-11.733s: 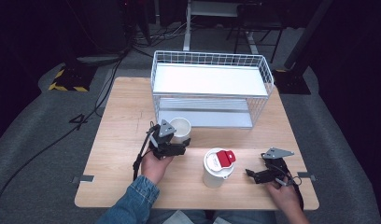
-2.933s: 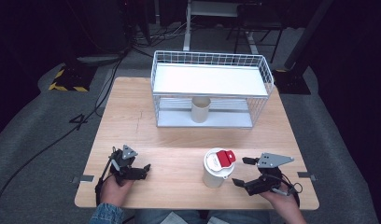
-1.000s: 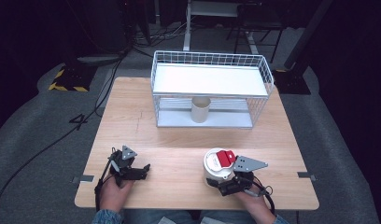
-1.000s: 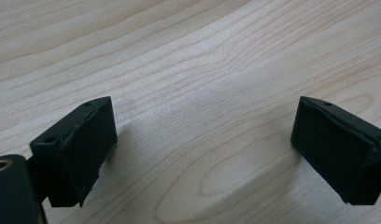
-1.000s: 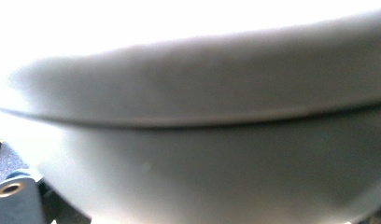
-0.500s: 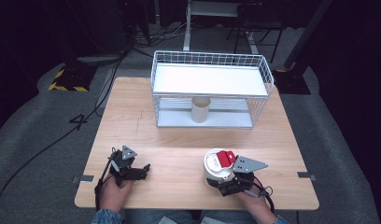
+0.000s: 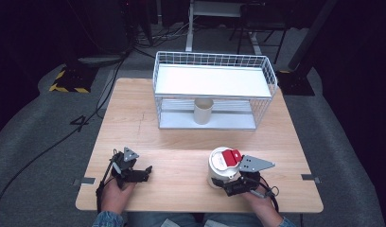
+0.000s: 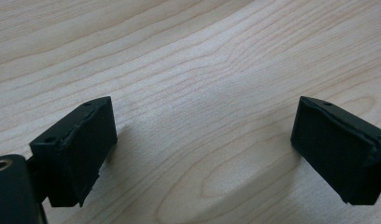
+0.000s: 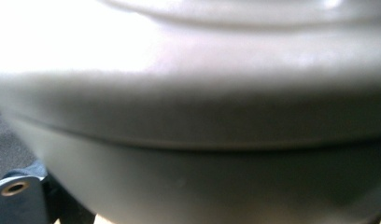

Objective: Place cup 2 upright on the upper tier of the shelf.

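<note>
A white container with a red lid (image 7: pixel 223 165) stands at the front right of the wooden table (image 7: pixel 181 142). My right gripper (image 7: pixel 230 186) is pressed up against its near side. In the right gripper view the container's wall (image 9: pixel 188 116) is so close that it hides the jaws, so their state is unclear. At the front left my left gripper (image 7: pixel 144 173) rests low over the table, pointing right. Its jaws (image 8: pixel 202 135) stand open over bare wood with nothing between them. A beige cup (image 7: pixel 203 110) stands on the lower shelf of the white wire rack (image 7: pixel 214 80).
The wire rack takes up the back middle of the table, with a white upper shelf above the cup. A cable trails from each gripper toward the front edge. Dark floor with cables and stands surrounds the table.
The cup that my left gripper held near the rack now stands on its lower shelf, and that gripper is back at the front left. My right gripper moved left to the container.
</note>
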`<action>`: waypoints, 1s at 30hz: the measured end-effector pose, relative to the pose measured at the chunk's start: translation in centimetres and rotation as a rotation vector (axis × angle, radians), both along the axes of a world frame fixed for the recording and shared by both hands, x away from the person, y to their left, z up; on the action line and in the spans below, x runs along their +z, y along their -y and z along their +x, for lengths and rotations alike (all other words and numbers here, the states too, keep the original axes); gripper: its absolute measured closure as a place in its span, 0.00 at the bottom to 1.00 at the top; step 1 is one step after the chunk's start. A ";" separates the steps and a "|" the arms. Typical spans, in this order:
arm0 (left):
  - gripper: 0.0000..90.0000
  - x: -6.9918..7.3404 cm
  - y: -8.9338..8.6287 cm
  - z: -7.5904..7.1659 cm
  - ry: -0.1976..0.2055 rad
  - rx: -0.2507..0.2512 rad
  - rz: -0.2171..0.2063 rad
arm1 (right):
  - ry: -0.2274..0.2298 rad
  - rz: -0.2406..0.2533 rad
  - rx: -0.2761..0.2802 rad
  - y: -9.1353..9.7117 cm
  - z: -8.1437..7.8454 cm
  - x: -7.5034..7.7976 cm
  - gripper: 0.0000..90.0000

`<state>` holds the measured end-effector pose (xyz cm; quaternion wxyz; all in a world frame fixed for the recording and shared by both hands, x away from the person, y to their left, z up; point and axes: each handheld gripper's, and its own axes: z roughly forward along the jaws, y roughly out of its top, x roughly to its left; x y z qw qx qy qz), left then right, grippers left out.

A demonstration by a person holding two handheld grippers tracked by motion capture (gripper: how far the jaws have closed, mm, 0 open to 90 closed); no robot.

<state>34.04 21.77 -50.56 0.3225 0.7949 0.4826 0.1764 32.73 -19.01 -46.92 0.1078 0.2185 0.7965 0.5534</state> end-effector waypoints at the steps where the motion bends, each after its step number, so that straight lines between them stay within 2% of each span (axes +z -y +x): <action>1: 0.08 0.0 0.0 0.0 0.000 0.000 0.000 | -0.004 0.005 0.001 0.0 0.1 0.2 0.10; 4: 0.08 0.0 0.0 0.0 0.000 0.000 0.000 | -0.013 0.018 0.003 0.1 0.2 0.7 0.10; 12: 0.08 0.0 0.0 0.0 -0.001 0.000 -0.001 | 0.022 0.024 0.007 0.1 0.8 3.1 0.10; 16: 0.08 0.0 0.0 0.0 -0.001 0.000 0.000 | 0.007 0.014 -0.011 0.0 1.0 4.1 0.10; 21: 0.08 0.0 0.0 0.0 -0.001 0.000 0.000 | 0.001 0.033 -0.025 0.1 1.3 5.1 0.10; 30: 0.08 0.0 0.0 0.0 -0.001 0.000 0.000 | 0.044 0.031 -0.054 0.2 2.1 8.1 0.10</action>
